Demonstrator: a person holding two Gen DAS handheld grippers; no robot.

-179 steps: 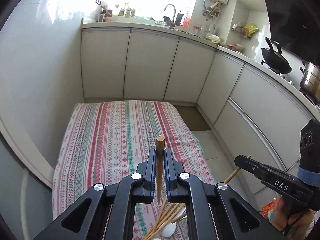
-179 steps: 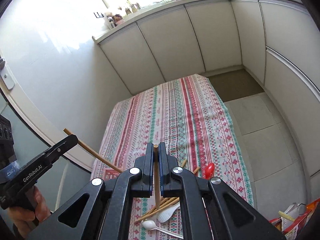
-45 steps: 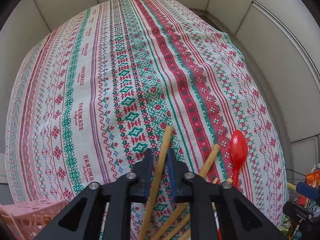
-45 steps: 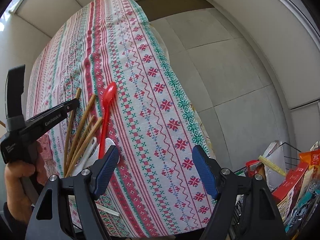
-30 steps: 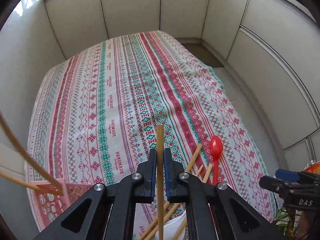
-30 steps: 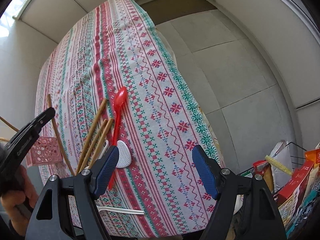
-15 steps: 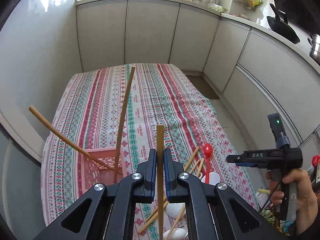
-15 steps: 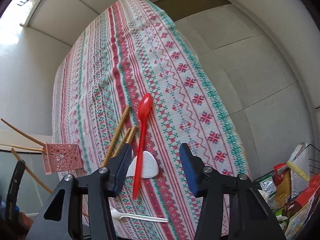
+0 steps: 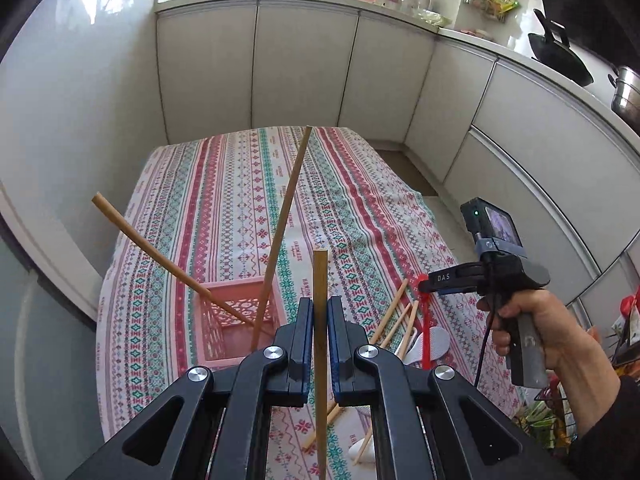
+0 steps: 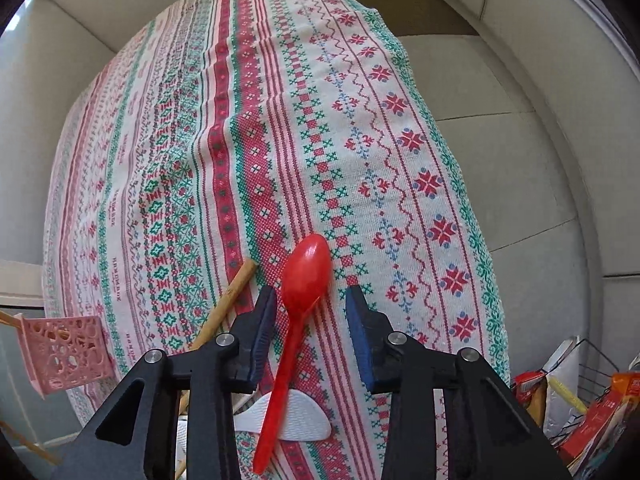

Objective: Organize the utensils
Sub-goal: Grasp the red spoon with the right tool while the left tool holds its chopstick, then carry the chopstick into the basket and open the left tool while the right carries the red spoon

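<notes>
My left gripper point(image 9: 319, 312) is shut on a wooden chopstick point(image 9: 320, 280) held upright above the table, just right of a pink lattice basket point(image 9: 236, 322) that holds two chopsticks point(image 9: 286, 224). My right gripper point(image 10: 311, 300) is open and low over the tablecloth, its jaws either side of a red plastic spoon point(image 10: 298, 308); it also shows in the left wrist view point(image 9: 432, 284). The spoon's handle lies across a white spoon point(image 10: 298, 420). More chopsticks point(image 9: 394, 318) lie loose beside it. The basket also shows at the left in the right wrist view point(image 10: 66, 350).
A striped red, green and white tablecloth point(image 10: 240, 128) covers the table. White kitchen cabinets point(image 9: 304, 68) run behind and to the right. Tiled floor point(image 10: 500, 160) lies right of the table. A wire basket of packets point(image 10: 592, 408) stands by the table's near right corner.
My right gripper has dropped closer to the red spoon, and its jaws have narrowed around it. My left gripper has lifted its chopstick up and back, bringing the pink basket into view.
</notes>
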